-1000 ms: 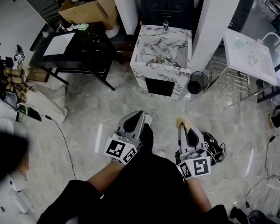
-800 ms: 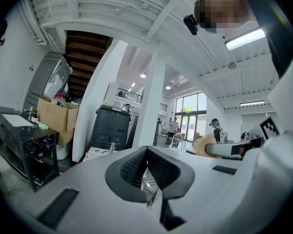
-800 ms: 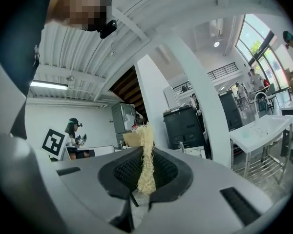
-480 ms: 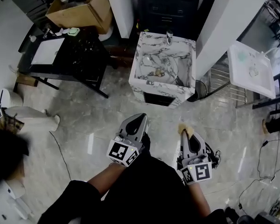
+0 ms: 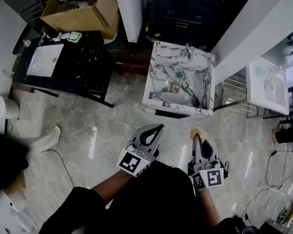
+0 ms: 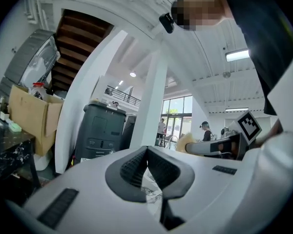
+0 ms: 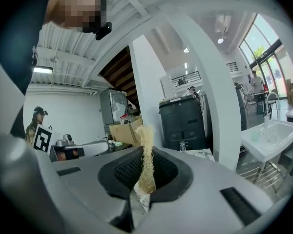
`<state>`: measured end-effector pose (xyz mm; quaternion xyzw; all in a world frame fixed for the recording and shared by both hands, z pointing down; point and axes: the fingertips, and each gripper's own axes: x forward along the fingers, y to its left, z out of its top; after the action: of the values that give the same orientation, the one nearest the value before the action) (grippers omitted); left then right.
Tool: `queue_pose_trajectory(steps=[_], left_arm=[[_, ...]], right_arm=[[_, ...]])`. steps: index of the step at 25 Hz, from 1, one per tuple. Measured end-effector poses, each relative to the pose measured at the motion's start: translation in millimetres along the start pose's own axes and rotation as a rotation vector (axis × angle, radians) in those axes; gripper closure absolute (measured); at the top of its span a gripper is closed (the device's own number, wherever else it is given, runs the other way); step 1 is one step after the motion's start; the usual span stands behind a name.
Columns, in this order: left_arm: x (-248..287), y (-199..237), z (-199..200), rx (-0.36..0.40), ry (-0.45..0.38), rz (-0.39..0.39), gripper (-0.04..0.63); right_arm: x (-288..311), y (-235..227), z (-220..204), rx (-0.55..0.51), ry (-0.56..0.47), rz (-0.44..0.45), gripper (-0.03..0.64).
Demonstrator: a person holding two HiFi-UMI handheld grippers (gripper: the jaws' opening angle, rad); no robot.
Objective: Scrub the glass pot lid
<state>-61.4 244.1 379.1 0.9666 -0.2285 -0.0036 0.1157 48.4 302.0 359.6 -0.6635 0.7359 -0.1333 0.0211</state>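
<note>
The glass pot lid (image 5: pixel 173 88) lies in the basin of a marble sink stand (image 5: pixel 156 99) ahead of me, its brownish knob up. Both grippers are held over the floor, well short of the stand. My left gripper (image 5: pixel 158 127) is shut with nothing between its pads (image 6: pixel 136 165). My right gripper (image 5: pixel 196 136) is shut on a tan fibrous scrubber (image 5: pixel 194 132). In the right gripper view the scrubber (image 7: pixel 146 155) stands up from between the jaws of the right gripper (image 7: pixel 145 177).
A black table (image 5: pixel 83 65) with a white tray and a cardboard box (image 5: pixel 83 9) stand at the left. White pillars flank a dark cabinet (image 5: pixel 180 9) behind the stand. A white basin (image 5: pixel 266 84) and a wire rack (image 5: pixel 234 94) are at the right. Cables (image 5: pixel 283 165) lie on the floor.
The head view has swung, and the marble stand now sits further right in it. Both grippers keep their place before my body, the right one still holding the scrubber.
</note>
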Motion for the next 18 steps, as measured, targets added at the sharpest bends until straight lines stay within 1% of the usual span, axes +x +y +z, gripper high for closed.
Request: queue_pose_trajectory(steps=[3,6,8,10,13,18], left_arm=[[3,22,-2,-0.01,0.029,0.0,0.58],[6,57,-4,-0.016,0.053,0.061,0.58],[4,75,-2,-0.042,0.044,0.088,0.58],[2,83,2,-0.048,0.03,0.096,0.58],[4,88,8,-0.042,0.014,0.102,0.58],[9,91,5,-0.065,0.007,0.129,0.58]], right_arm=[[21,3,7,0.031,-0.028,-0.012,0.563],[35,-1,4,0.071,-0.021,-0.052,0.563],[39,0,1,0.08,-0.005,-0.065,0.563],[45,3,3,0.073,-0.007,-0.053,0.563],[54,-3,-2,0.026,0.037,-0.054,0.563],[71,-12,-3,0.003,0.057,-0.032,0.563]])
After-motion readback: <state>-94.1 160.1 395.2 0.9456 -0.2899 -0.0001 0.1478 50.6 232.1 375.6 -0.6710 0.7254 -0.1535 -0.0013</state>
